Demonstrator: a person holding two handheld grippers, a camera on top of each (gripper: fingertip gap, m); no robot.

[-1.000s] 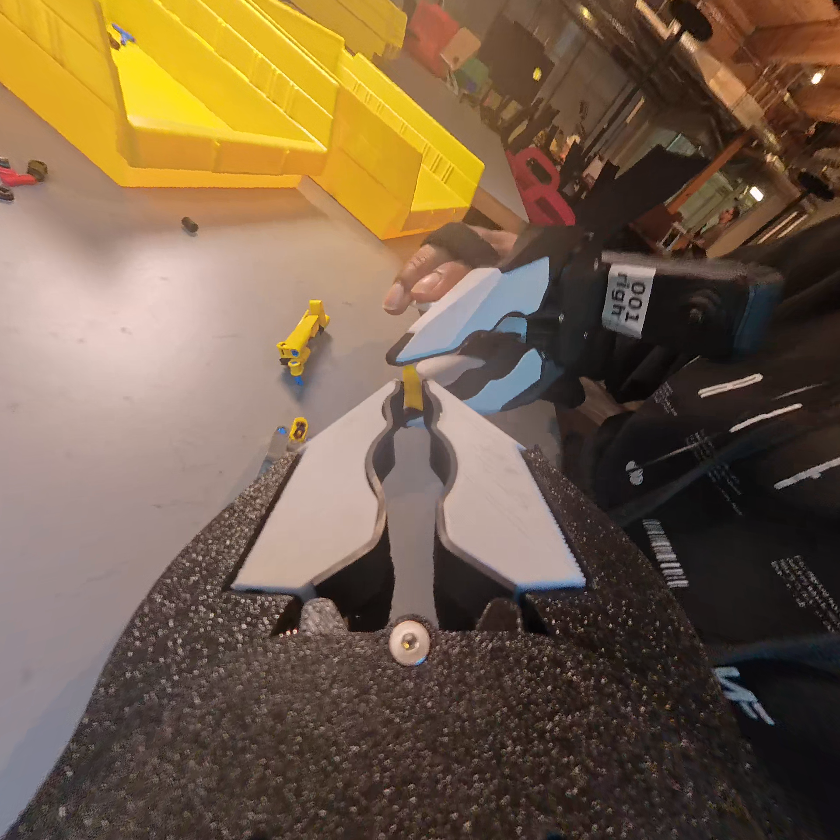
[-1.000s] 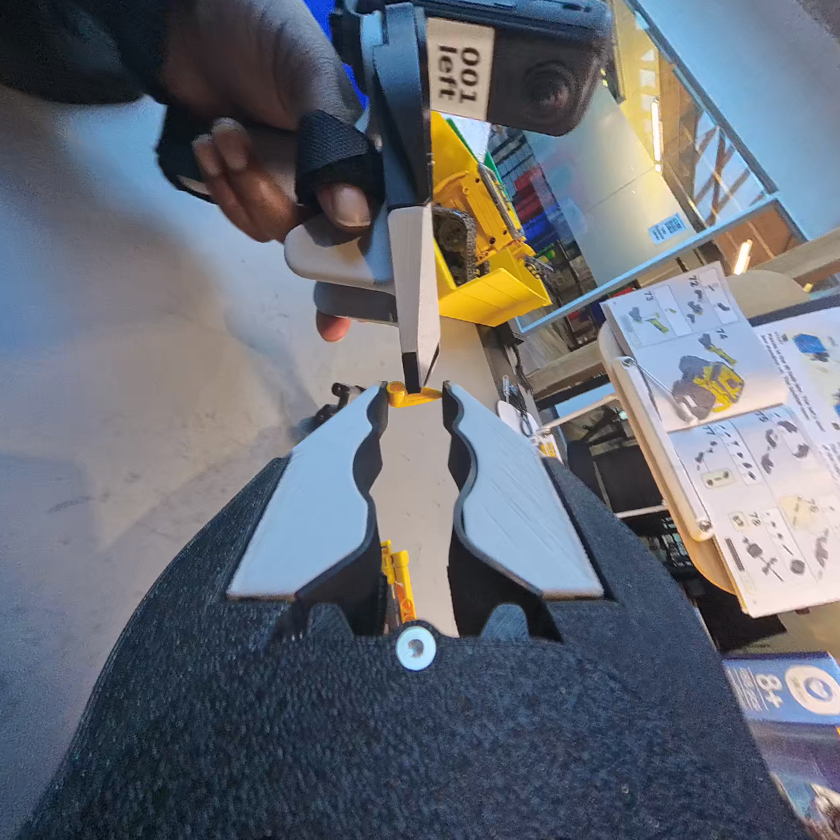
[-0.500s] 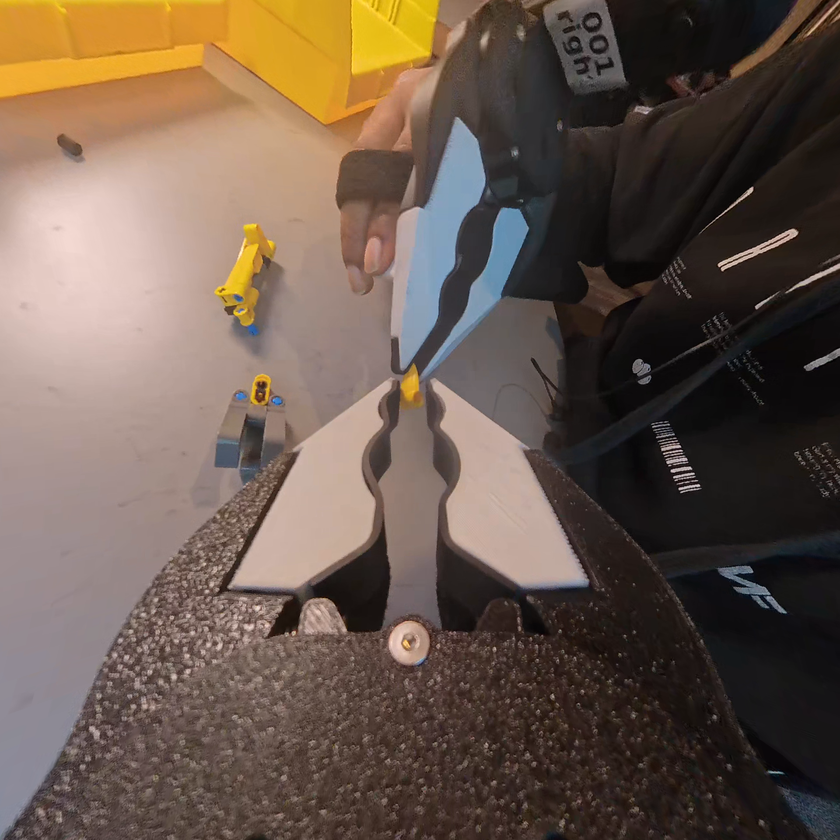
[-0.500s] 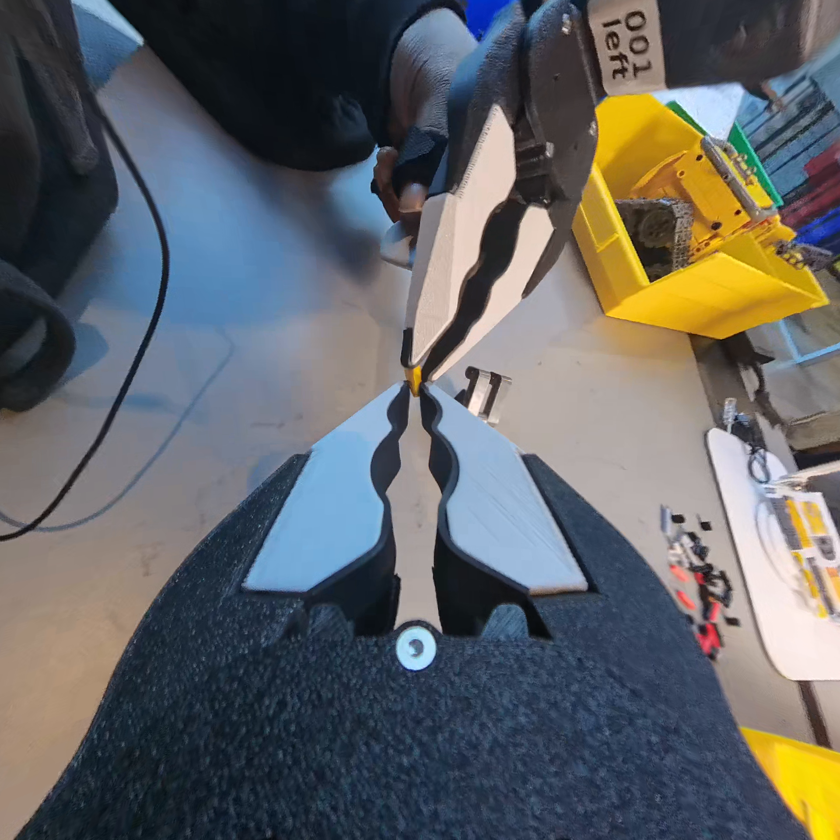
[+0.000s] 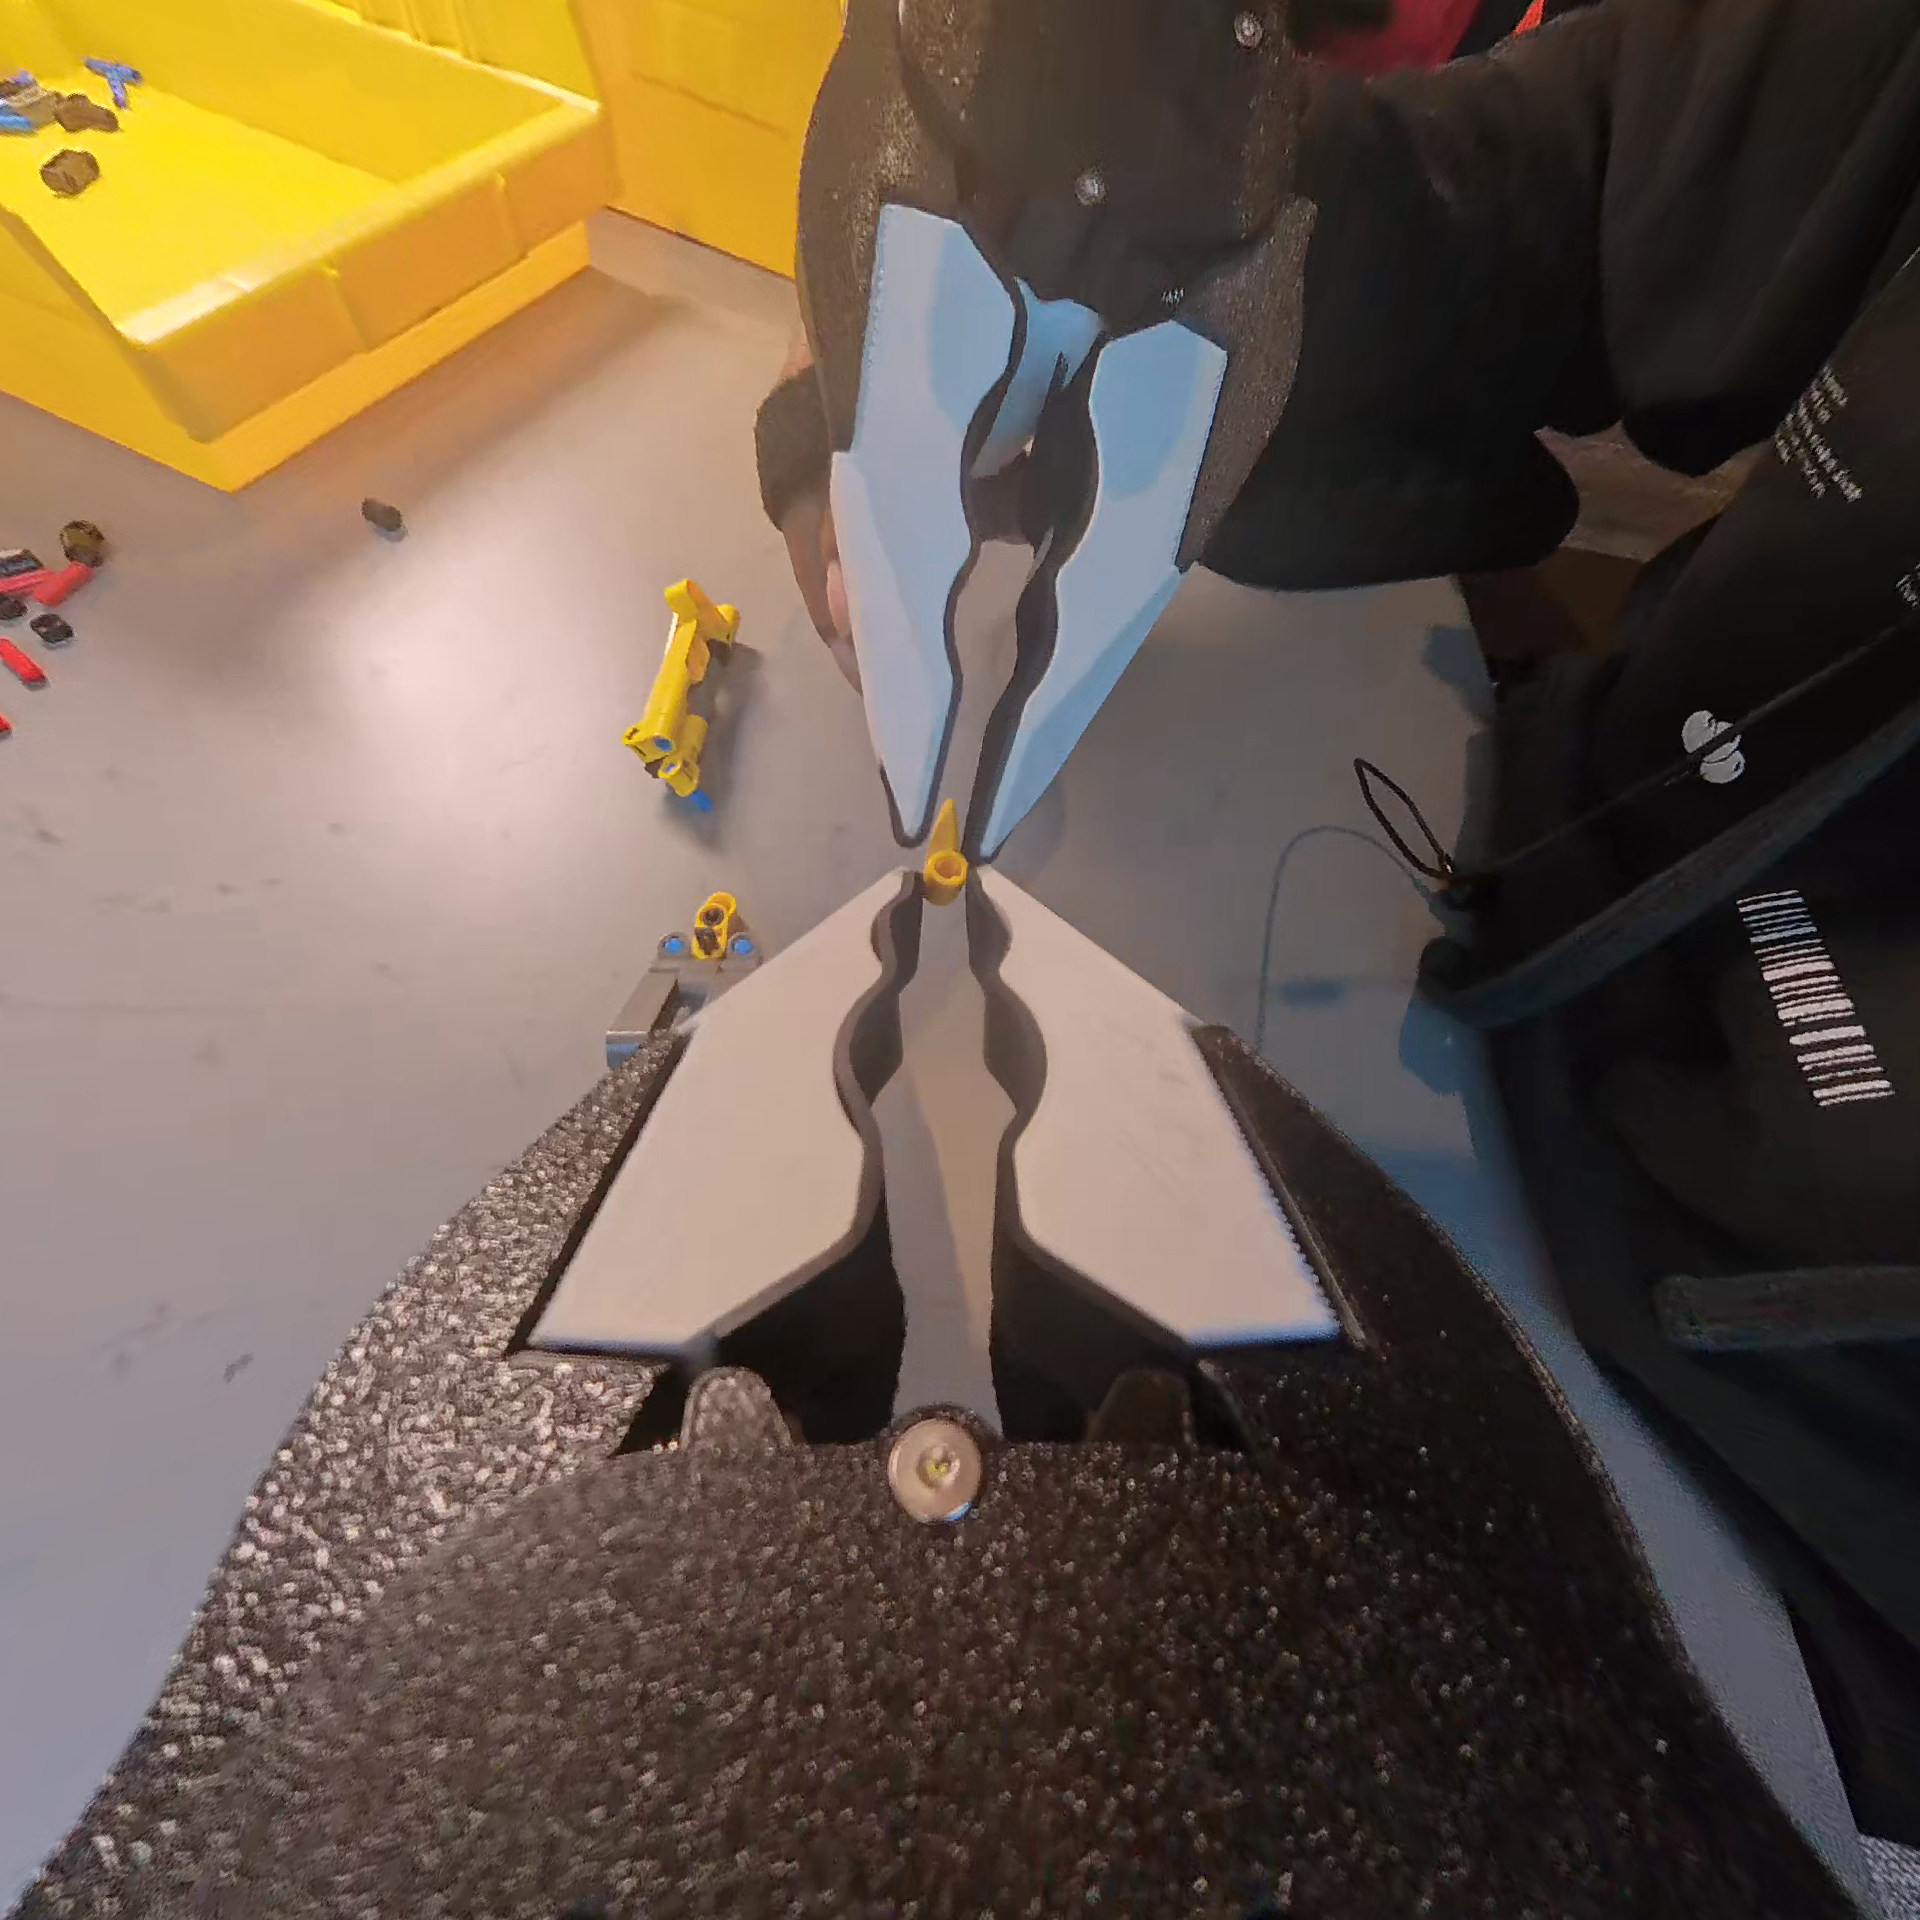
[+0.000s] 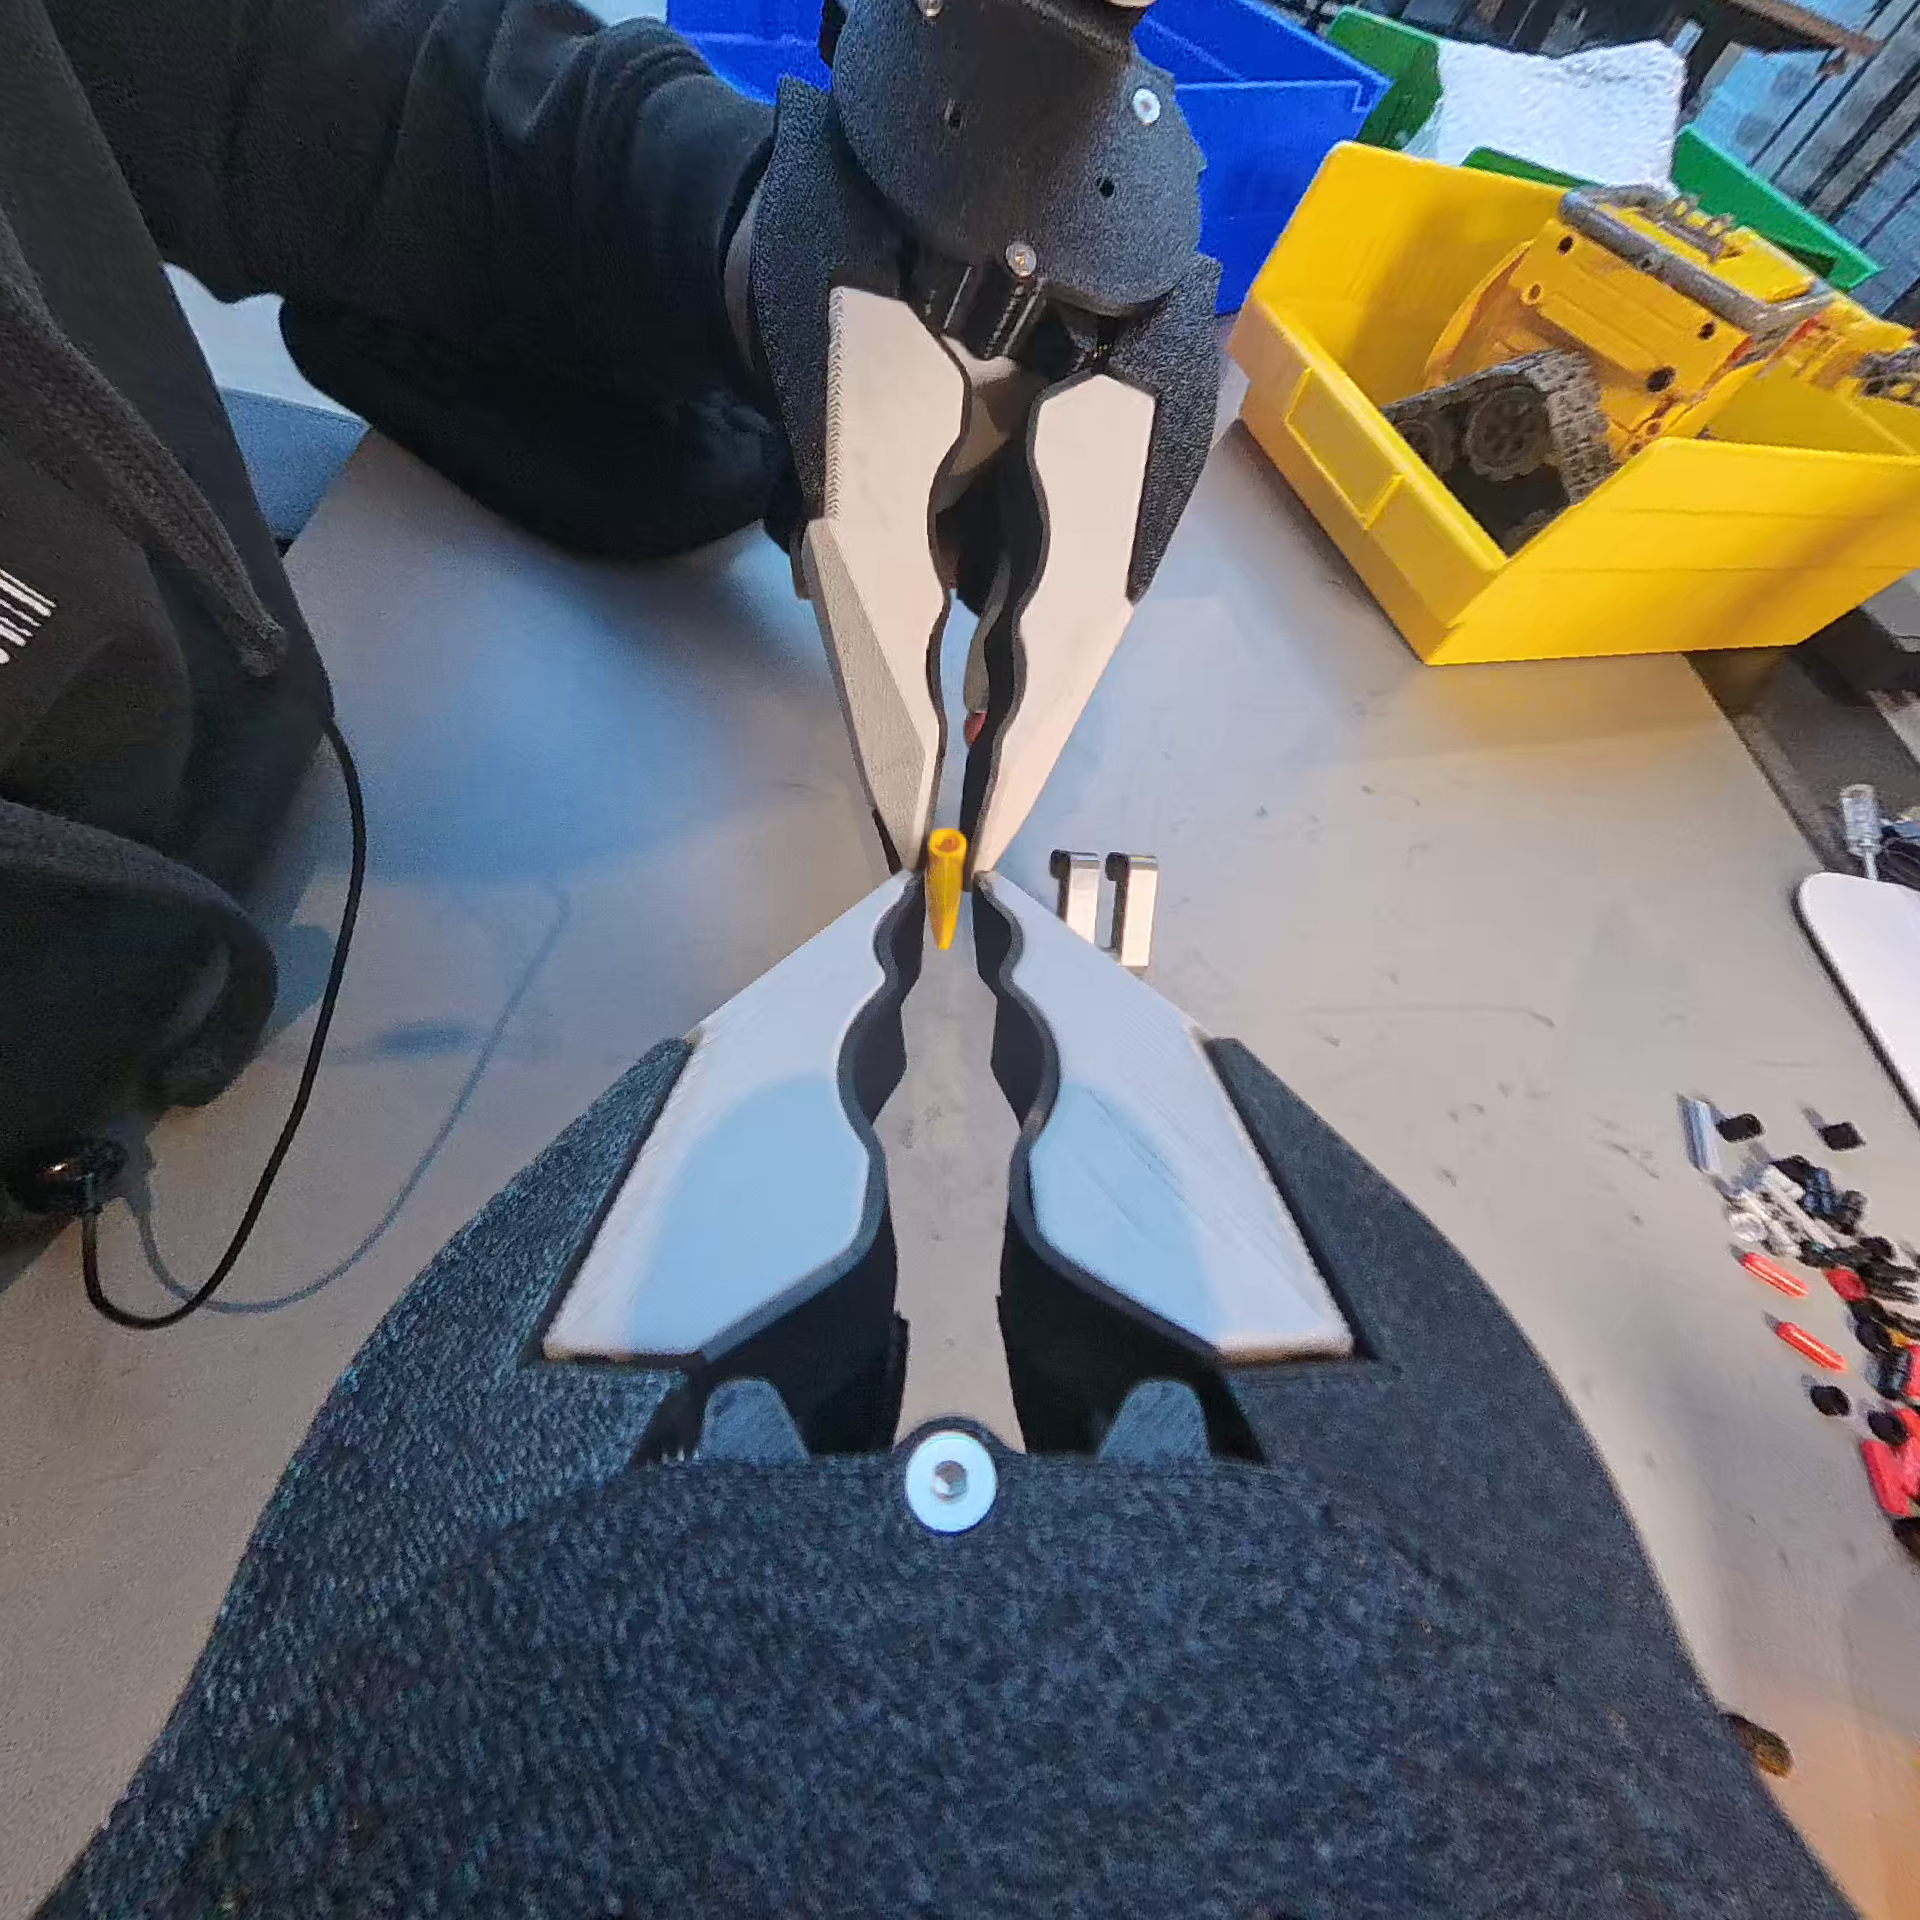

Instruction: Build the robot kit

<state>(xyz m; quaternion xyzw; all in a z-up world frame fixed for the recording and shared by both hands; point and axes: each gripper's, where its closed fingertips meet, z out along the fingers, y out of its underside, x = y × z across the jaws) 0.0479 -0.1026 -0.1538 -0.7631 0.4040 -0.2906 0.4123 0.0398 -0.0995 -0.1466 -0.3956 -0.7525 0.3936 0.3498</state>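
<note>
Left hand-held gripper (image 5: 943,883) nearly closed, pinching small yellow peg (image 5: 943,854); right hand-held gripper (image 6: 943,883) seemingly gripping it too.

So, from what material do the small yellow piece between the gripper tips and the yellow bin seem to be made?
Small yellow piece: likely hard moulded plastic, smooth, slightly glossy; it keeps a crisp tube end. Both the left gripper and the right gripper pinch it.
Yellow bin: probably rigid plastic, with smooth, evenly coloured walls and a soft sheen.
</note>
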